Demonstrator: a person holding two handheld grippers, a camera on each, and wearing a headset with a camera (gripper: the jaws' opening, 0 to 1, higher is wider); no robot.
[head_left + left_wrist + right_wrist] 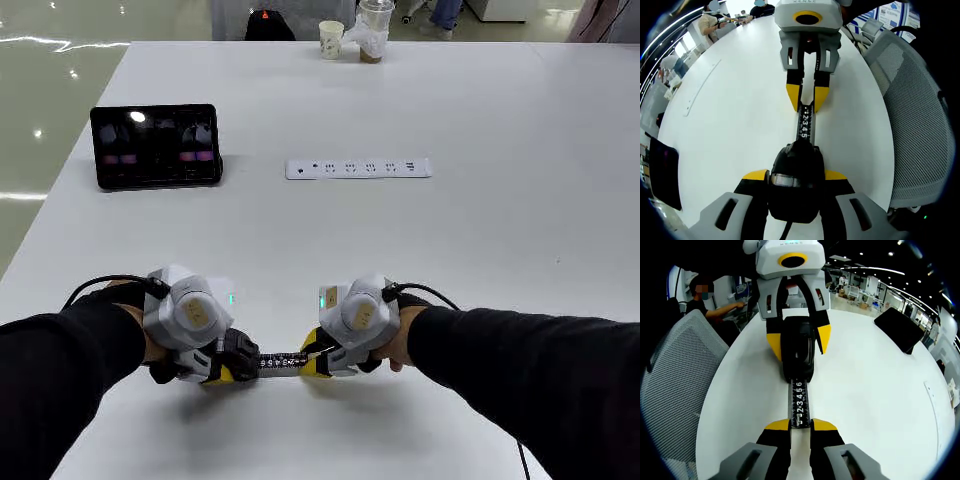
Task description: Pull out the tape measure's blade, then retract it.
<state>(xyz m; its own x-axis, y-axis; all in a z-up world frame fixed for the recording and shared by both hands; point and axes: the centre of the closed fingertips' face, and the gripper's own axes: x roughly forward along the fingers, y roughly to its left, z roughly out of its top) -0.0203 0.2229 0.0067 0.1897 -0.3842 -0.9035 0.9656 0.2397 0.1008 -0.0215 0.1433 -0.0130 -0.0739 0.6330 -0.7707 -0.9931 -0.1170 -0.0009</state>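
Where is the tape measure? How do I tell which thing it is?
Find the near edge of the big white table, where two grippers face each other. The tape measure is the chunky black case in the left gripper, its short blade pinched by the right gripper. Only it has a strip printed with numbers.

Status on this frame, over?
Left gripper shut on tape measure case. Right gripper shut on blade, partly out. Power strip and tablet far off.
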